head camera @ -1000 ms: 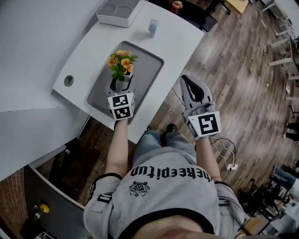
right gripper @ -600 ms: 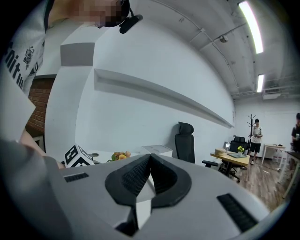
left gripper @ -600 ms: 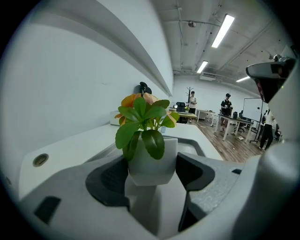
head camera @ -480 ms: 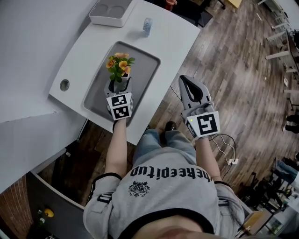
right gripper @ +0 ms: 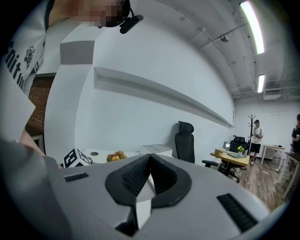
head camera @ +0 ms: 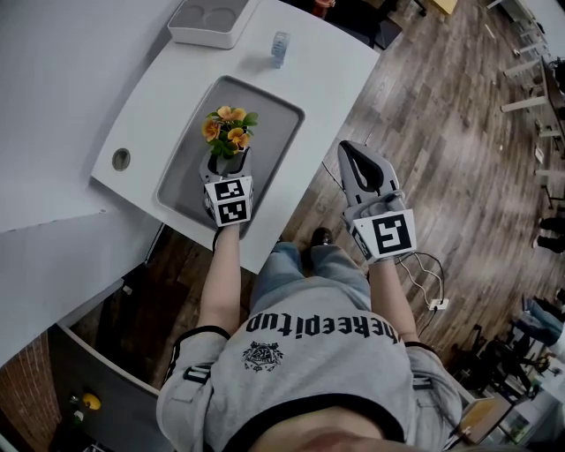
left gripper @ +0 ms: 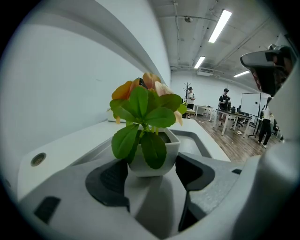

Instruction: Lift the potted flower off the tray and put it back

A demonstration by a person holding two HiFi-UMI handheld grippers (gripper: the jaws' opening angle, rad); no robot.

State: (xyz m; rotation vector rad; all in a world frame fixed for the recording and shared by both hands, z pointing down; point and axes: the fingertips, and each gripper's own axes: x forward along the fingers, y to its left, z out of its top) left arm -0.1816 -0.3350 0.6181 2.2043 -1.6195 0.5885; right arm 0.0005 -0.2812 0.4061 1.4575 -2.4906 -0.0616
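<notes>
The potted flower [head camera: 229,131], orange blooms and green leaves in a small white pot [left gripper: 152,157], stands over the near half of the grey tray [head camera: 274,115]. My left gripper [head camera: 227,163] is shut on the pot, one dark pad pressed against each side of it. I cannot tell whether the pot's base touches the tray floor. My right gripper [head camera: 355,157] hangs off the table's right edge, above the wooden floor; its jaws are shut with nothing between them [right gripper: 150,164].
On the white table [head camera: 344,62] a white bin [head camera: 205,19] with two round recesses sits beyond the tray, with a small clear cup [head camera: 280,46] beside it. A cable hole [head camera: 121,159] lies left of the tray. A cable [head camera: 428,282] trails on the floor.
My left gripper has sunk toward the tray with the potted flower in it. The right gripper has stayed where it was.
</notes>
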